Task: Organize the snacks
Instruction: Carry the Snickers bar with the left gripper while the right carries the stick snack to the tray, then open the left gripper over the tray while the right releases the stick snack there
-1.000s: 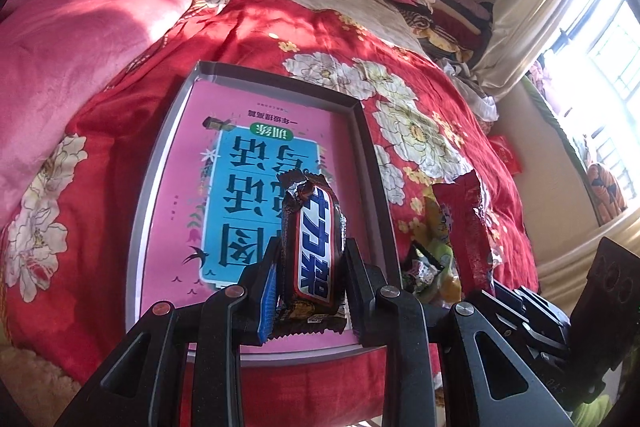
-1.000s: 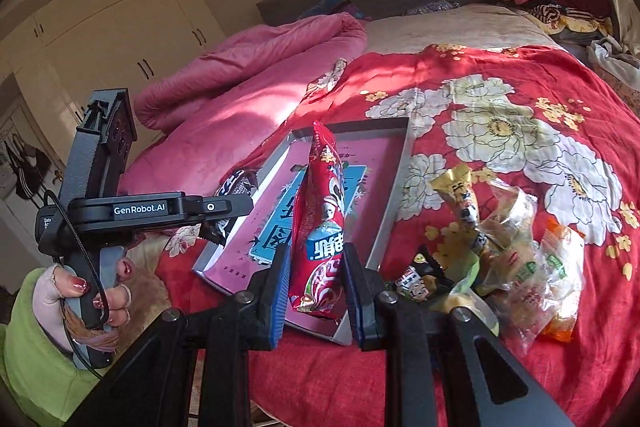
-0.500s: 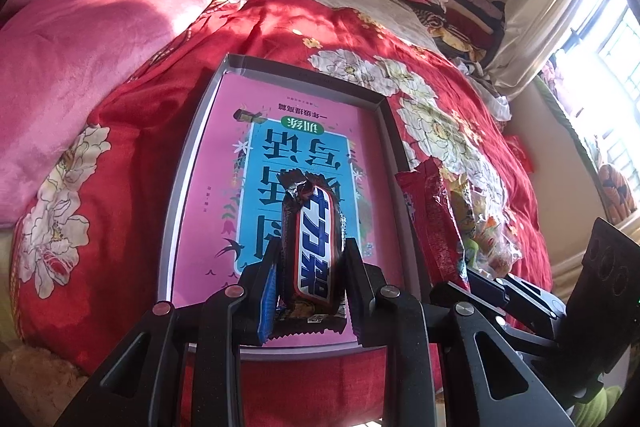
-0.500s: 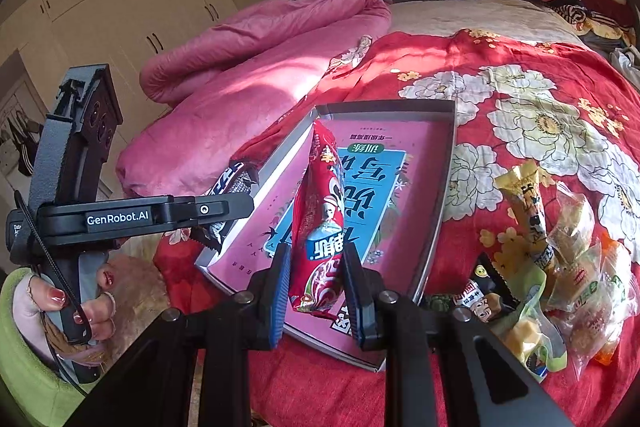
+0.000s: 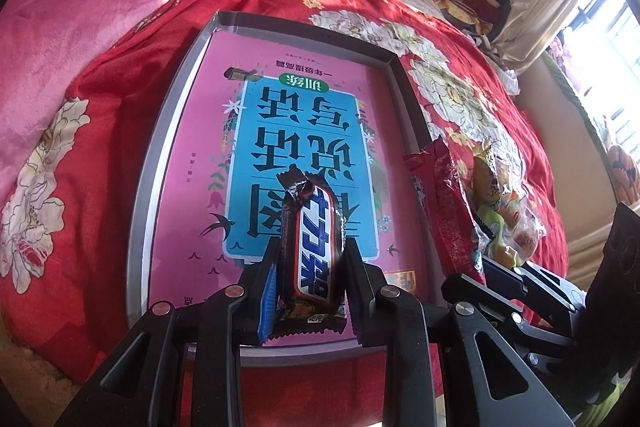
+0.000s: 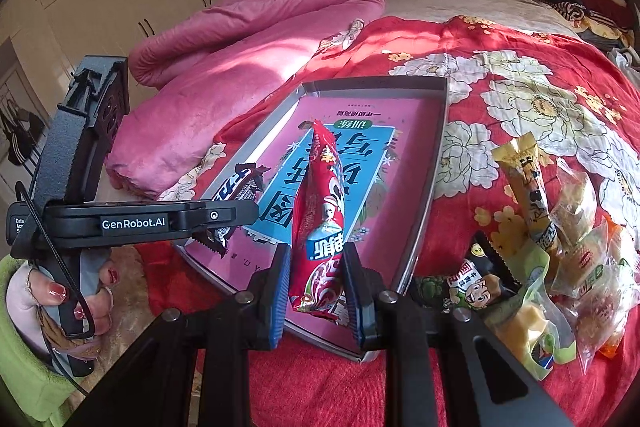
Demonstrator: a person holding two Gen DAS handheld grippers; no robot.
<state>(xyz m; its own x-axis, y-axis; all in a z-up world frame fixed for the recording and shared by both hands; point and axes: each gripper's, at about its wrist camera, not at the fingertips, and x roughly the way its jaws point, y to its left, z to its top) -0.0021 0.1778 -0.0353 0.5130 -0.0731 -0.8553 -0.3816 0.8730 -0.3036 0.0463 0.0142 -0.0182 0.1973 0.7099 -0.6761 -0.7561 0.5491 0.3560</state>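
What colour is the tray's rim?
Silver-grey tray rim, clearest in the left wrist view.

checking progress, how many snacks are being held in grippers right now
2. A chocolate bar is clamped in the left gripper above the tray. A red snack packet is clamped in the right gripper, also over the tray.

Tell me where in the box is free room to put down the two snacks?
The box floor is bare from its far wall to the near rim, so anywhere there works. It is crowded only outside, right of the box, where the loose snack pile lies on the red blanket.
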